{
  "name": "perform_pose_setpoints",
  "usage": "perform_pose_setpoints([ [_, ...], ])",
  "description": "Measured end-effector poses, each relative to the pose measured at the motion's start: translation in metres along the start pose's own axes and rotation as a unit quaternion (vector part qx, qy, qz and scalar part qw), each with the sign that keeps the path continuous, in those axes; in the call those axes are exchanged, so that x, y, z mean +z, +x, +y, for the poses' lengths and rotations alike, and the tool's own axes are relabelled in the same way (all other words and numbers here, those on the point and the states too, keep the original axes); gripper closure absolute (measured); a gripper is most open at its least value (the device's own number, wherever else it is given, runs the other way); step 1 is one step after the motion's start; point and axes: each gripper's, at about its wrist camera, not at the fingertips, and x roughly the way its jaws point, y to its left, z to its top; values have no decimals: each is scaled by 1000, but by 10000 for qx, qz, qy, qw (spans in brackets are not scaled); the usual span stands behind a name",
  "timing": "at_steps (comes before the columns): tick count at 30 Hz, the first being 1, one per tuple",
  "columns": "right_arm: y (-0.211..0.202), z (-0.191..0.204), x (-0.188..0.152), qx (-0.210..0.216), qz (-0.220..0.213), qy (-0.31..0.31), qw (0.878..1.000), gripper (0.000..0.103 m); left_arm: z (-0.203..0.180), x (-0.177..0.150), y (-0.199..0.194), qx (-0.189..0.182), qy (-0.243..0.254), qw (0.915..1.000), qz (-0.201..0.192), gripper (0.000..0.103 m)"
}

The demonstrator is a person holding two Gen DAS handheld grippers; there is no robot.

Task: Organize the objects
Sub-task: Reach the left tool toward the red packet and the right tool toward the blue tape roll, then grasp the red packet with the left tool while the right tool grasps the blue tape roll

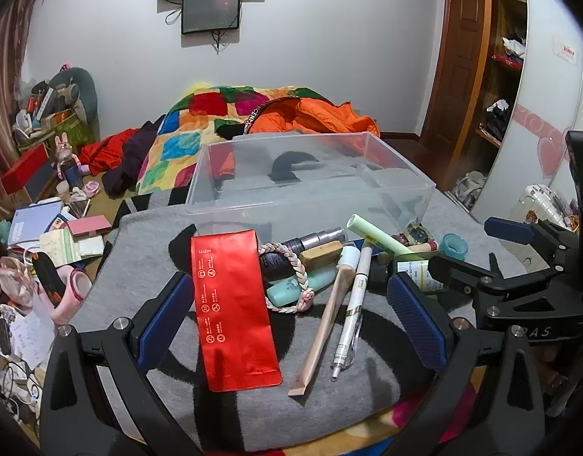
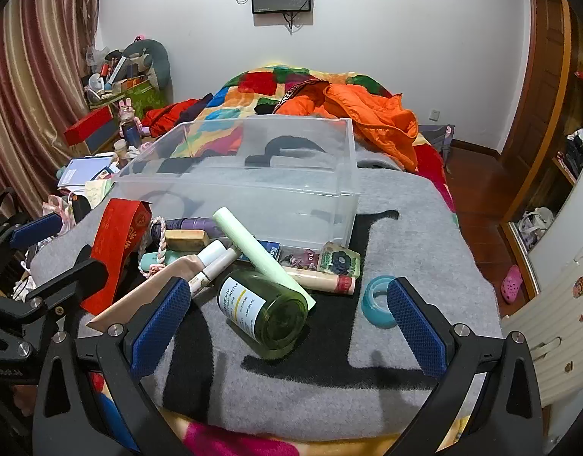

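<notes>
A clear plastic bin [image 1: 401,167] [image 2: 348,159] stands empty on the grey blanket. In front of it lies a heap of small items. My left gripper [image 1: 291,304] hangs open above a red foil pouch [image 1: 230,304], a beige stick [image 1: 325,319] and a white pen [image 1: 352,304]. A braided cord [image 1: 295,266], a teal tube [image 1: 291,288] and a pale green tube [image 1: 382,237] lie behind. My right gripper [image 2: 287,315] is open above a green glass bottle [image 2: 268,311] lying on its side. A teal tape roll [image 2: 379,300] sits by its right finger.
The blanket [image 2: 424,228] covers the foot of a bed with a colourful quilt [image 1: 185,129] and an orange jacket [image 2: 371,114]. A cluttered side table [image 1: 44,235] is to the left. Wooden floor [image 2: 477,205] and shelves are to the right.
</notes>
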Motion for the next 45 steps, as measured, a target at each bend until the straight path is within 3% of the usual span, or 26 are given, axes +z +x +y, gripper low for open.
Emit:
perform_pose_setpoints([
  [24,-3,1,0,91,21,45,9999,0,9,-1,1,-47,-224,9997,45,0],
  [33,-10,-9,9,-77,-227,153,9996,0,18,-2,6,-102,-372,9992,79,0],
  [45,7,-39,2,-459,6,351,9983,0,65,5,45,-75,-855,9953,448,0],
])
